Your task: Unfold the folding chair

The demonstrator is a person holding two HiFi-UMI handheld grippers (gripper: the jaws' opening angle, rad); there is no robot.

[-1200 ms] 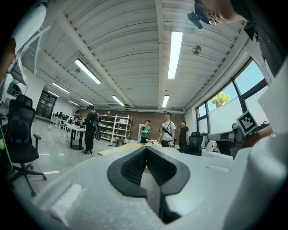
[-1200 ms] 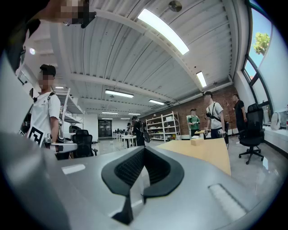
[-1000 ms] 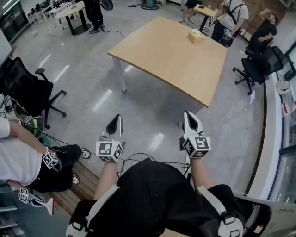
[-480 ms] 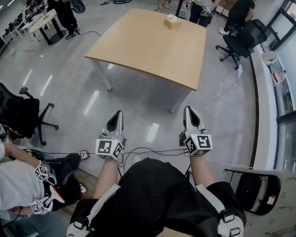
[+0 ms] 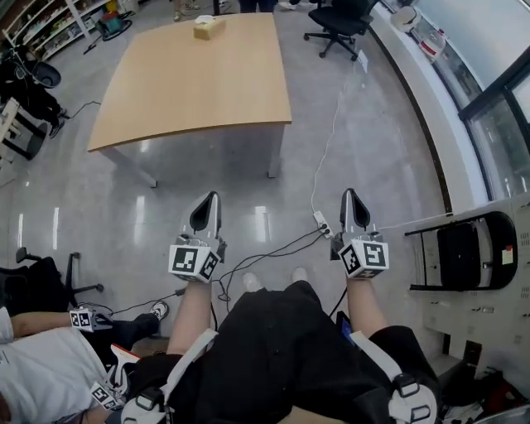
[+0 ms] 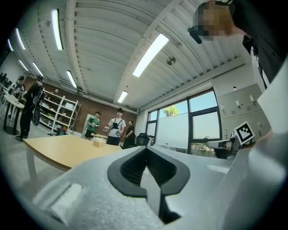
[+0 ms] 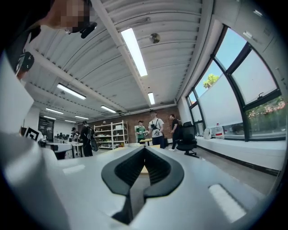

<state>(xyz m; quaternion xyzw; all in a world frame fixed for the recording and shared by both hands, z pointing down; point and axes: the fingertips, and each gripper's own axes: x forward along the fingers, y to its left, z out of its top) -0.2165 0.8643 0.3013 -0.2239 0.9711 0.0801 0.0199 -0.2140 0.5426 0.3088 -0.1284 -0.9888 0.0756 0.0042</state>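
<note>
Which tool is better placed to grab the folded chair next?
Right, likely. The folded chair stands at the far right, nearer the right tool than the left tool. Both are shut and empty.

Glossy grey floor [image 5: 389, 157]; a wooden table [image 5: 199, 79] far left, a black office chair [image 5: 338, 15] beyond, windows [image 5: 505, 124] along the right.

The table [image 5: 190, 79] is pale tan wood; the floor [image 5: 389, 157] is glossy grey. The folding chair [image 5: 464, 257] is black — seat and frame alike. The left gripper [image 5: 210, 199] and right gripper [image 5: 351, 195] are light grey with black pads [image 6: 130, 168] (each marker cube [image 5: 195, 262] carries black-and-white squares).
</note>
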